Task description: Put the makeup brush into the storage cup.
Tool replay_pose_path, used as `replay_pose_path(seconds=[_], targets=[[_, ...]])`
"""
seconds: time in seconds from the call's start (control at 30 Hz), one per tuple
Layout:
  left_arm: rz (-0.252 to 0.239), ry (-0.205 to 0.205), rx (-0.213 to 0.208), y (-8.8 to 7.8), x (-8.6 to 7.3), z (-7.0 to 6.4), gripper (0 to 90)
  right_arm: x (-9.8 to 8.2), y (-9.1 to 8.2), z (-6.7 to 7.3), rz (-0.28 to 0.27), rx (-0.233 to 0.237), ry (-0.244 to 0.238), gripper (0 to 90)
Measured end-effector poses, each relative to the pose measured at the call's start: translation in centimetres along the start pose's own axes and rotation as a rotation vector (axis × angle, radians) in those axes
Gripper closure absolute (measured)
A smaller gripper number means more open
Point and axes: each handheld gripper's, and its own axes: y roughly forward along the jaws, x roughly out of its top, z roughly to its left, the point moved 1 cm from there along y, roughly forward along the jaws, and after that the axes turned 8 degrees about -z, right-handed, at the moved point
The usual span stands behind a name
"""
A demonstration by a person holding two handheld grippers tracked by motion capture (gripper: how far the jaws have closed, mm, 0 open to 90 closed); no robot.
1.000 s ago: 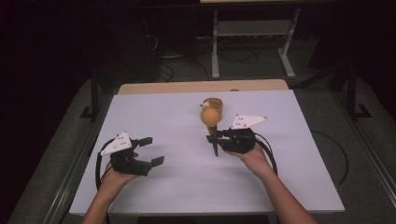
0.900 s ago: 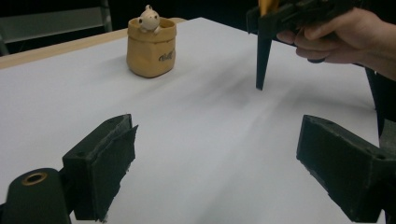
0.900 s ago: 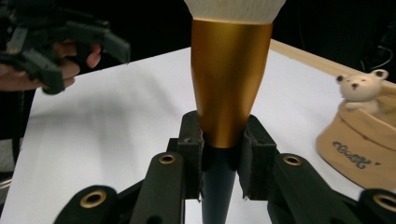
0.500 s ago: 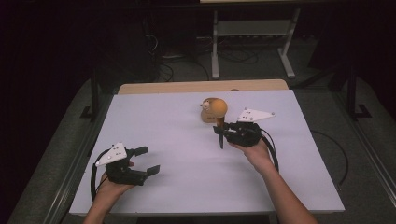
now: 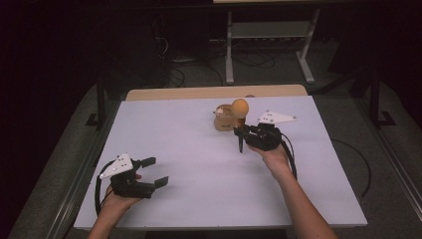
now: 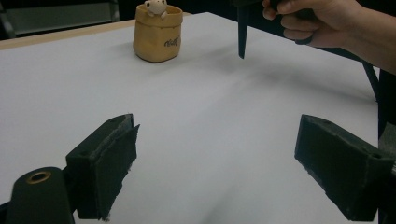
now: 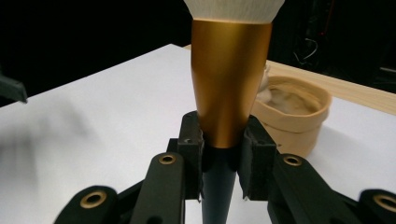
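**Table stock: one brush in hand, one pot, two grippers**

1. Table (image 5: 199,199). White top, the largest item, with a strip of pale wood along its far edge. Dark floor around it; a grey metal stand (image 5: 268,40) sits on the floor beyond the far edge.

2. Left gripper (image 5: 155,172). Held in the person's left hand near the front left corner of the table, well apart from the other items. Jaws stand wide apart with bare table top between them; the left gripper view shows both black pads (image 6: 109,168) with nothing touching them. A grey three-cornered plate rides on top.

3. Right gripper (image 5: 240,133). Held in the person's right hand toward the far middle of the table, just beside the pot. Jaws are closed onto the brush; in the right gripper view the pads press either side of it where the gold collar meets the dark handle.

4. Pot (image 5: 225,118). Small tan container with a pale animal figure at its rim and a dark word on its side. Stands upright on the table near the far edge.

5. Brush (image 5: 240,110). Make-up type: rounded orange-tan head, gold collar, dark tapering handle. Clamped upright in the right gripper, head up, handle tip pointing down above the table, next to the pot and level with its near right side.
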Motion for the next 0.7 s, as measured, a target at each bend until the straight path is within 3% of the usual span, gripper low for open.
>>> replay_pose_path(seconds=[0.23,0.7], targets=[[-0.006,-0.002,-0.003,0.1,-0.1,0.0,12.5,1.0,0.0,-1.0,0.009,-0.032,-0.019,72.5],[-0.008,-0.005,-0.005,0.1,-0.2,0.1,12.4,2.8,0.2,-2.3,-0.025,-0.068,-0.017,72.5]])
